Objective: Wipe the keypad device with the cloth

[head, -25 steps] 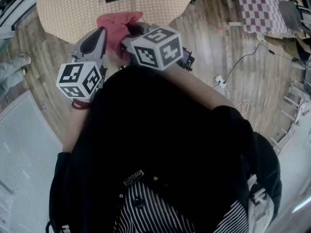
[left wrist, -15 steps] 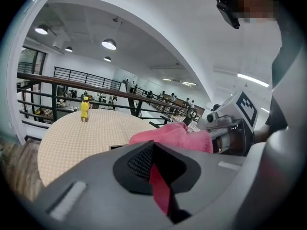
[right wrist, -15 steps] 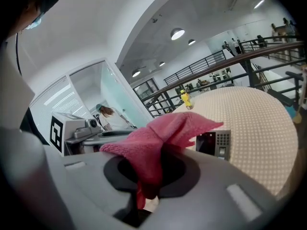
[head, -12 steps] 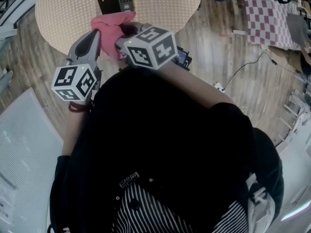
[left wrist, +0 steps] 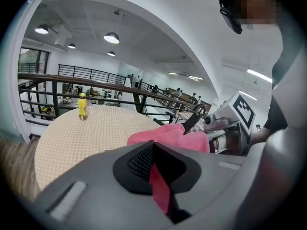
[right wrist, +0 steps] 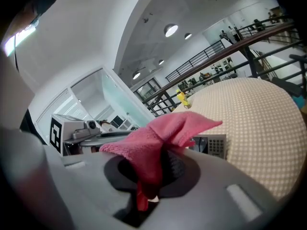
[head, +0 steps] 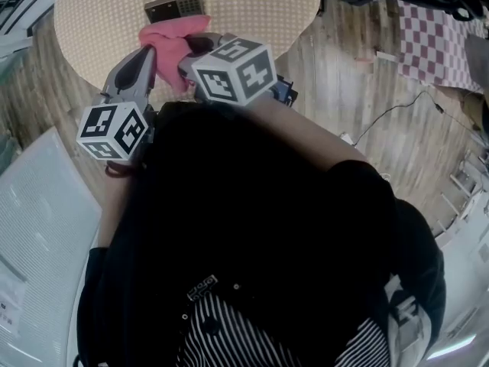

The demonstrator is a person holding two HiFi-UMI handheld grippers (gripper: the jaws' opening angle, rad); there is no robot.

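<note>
The dark keypad device (head: 174, 6) lies on a round table (head: 252, 6) with a beige dotted cover, at the top of the head view. The pink cloth (head: 170, 43) hangs bunched in the air at the table's near edge, short of the keypad. My left gripper (head: 151, 54) and right gripper (head: 191, 50) meet at it. A red strip of cloth (left wrist: 158, 186) sits pinched in the left gripper (left wrist: 160, 193). The right gripper (right wrist: 146, 188) is shut on the cloth (right wrist: 163, 135), with the keypad (right wrist: 211, 145) just beyond it.
A small yellow bottle (left wrist: 82, 106) stands at the table's far side, also visible as the bottle (right wrist: 182, 98) in the right gripper view. Wooden floor surrounds the table, with a checkered cloth (head: 443, 37) and a cable (head: 382, 105) to the right. A black railing (left wrist: 96, 80) runs behind.
The keypad and table have slid lower and more fully into the head view. Both grippers stay together on the cloth, shifted slightly left.
</note>
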